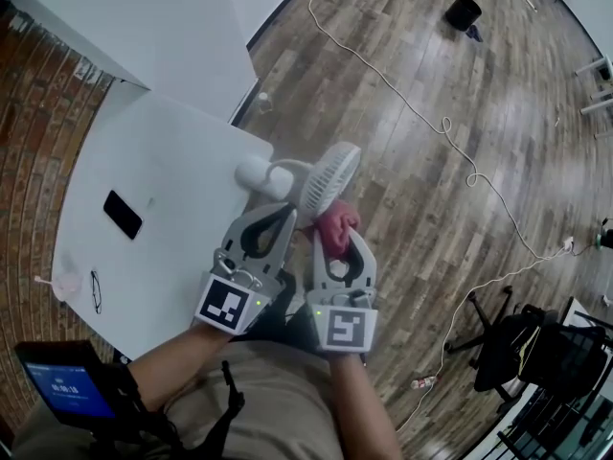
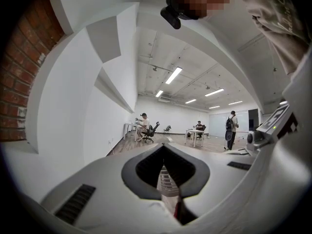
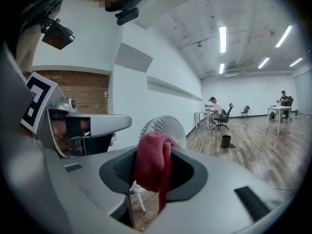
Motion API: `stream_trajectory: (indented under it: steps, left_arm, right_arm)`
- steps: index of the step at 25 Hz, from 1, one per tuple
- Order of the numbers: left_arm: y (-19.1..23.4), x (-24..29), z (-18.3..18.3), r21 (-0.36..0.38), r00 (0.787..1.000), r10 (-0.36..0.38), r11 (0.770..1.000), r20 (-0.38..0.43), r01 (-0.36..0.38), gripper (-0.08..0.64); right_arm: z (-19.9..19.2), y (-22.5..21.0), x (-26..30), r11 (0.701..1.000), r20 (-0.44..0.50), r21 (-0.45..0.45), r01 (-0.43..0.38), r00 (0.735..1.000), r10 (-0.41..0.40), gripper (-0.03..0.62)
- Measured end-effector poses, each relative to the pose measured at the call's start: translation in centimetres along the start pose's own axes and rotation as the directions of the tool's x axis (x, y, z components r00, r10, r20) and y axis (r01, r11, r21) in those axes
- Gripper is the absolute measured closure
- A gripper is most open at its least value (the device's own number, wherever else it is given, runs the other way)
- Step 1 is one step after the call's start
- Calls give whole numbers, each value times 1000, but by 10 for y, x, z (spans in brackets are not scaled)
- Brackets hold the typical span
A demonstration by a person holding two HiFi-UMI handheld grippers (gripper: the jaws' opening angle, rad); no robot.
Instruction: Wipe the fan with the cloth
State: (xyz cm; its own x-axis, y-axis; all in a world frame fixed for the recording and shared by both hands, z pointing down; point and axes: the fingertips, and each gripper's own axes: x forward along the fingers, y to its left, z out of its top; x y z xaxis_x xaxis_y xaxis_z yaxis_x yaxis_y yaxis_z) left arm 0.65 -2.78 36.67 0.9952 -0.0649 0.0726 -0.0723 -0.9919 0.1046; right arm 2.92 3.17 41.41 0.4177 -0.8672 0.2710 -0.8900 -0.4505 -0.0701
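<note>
A small white fan (image 1: 330, 178) stands at the near corner of the white table (image 1: 144, 257), its round grille turned towards me and rising just behind the cloth (image 3: 163, 129) in the right gripper view. My right gripper (image 1: 337, 226) is shut on a bunched red cloth (image 1: 335, 224), held just below the fan's grille. The cloth (image 3: 152, 167) fills the gap between the jaws. My left gripper (image 1: 283, 214) is shut with nothing between its jaws, level, beside the fan's stem (image 1: 287, 173) and close to its base (image 1: 255, 172).
A black phone (image 1: 123, 215) and glasses (image 1: 96, 291) lie on the table's left part. A white cable (image 1: 421, 123) runs across the wooden floor, with a black bin (image 1: 463, 11) far off and an office chair (image 1: 508, 338) at right. People sit at distant desks (image 2: 146, 126).
</note>
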Motion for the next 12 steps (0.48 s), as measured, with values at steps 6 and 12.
stream_trajectory:
  steps: [6,12]
  left_arm:
    - [-3,-1,-2,-7,1000,-18,1000,-14,18,558]
    - [-6,1,-4,-26,998,-57,998,-21,57,558]
  right_arm:
    - [14,0,2,1000,21,-1,5,1000,-5,426]
    - [28,1,4,1000,52,-16,8,999,-7,426]
